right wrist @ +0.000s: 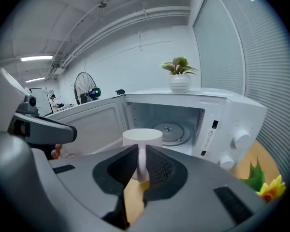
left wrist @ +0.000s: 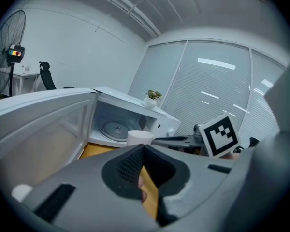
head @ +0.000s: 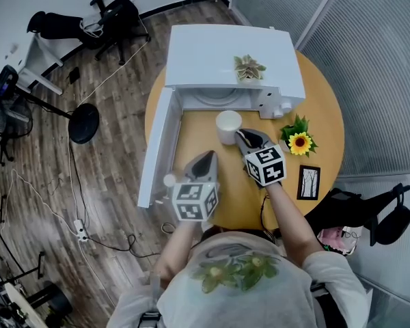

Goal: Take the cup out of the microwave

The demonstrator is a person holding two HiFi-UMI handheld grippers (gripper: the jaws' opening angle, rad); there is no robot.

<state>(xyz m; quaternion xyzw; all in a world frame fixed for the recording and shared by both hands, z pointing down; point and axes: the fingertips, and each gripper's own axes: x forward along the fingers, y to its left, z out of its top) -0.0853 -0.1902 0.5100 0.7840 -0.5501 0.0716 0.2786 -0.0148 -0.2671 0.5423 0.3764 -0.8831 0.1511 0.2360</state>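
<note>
The white cup point(head: 227, 125) is outside the white microwave point(head: 219, 53), just in front of its open cavity and over the wooden table point(head: 328, 115). My right gripper point(head: 240, 137) is shut on the cup's handle point(right wrist: 142, 164), which stands upright between the pads; the cup's rim point(right wrist: 142, 136) shows above them. The glass turntable point(right wrist: 171, 129) behind it is bare. My left gripper point(head: 203, 161) hovers to the left, next to the swung-out door point(head: 157, 149), its jaws together and holding nothing. From the left gripper view the cup point(left wrist: 139, 137) sits past my left gripper point(left wrist: 144, 149).
A small potted plant point(head: 249, 67) stands on the microwave's top. A sunflower point(head: 300, 142) and a small picture frame point(head: 308, 182) lie on the table to the right. Office chairs, a fan stand point(head: 84, 123) and cables occupy the wooden floor at left.
</note>
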